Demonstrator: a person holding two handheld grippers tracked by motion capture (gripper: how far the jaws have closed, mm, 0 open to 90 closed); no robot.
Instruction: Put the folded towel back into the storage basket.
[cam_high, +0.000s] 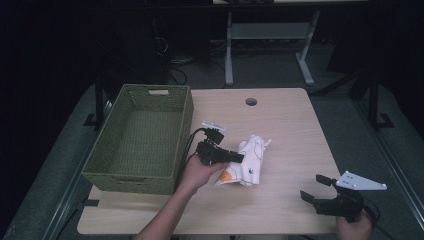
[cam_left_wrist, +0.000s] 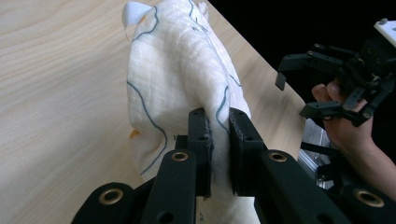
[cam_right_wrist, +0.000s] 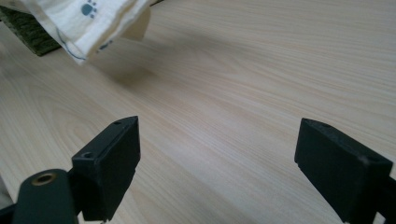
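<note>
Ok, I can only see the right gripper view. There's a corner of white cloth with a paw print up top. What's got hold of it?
Observer: The left claw is shut on the white cloth with thin blue lines, pinching a fold between its pads.
Operator: Is there somewhere to put it?
Observer: In the high view, a green woven basket stands on the light wooden table, just left of the cloth.
Operator: And where's my claw?
Observer: The right claw is open near the table's near right corner, well apart from the cloth.
</note>
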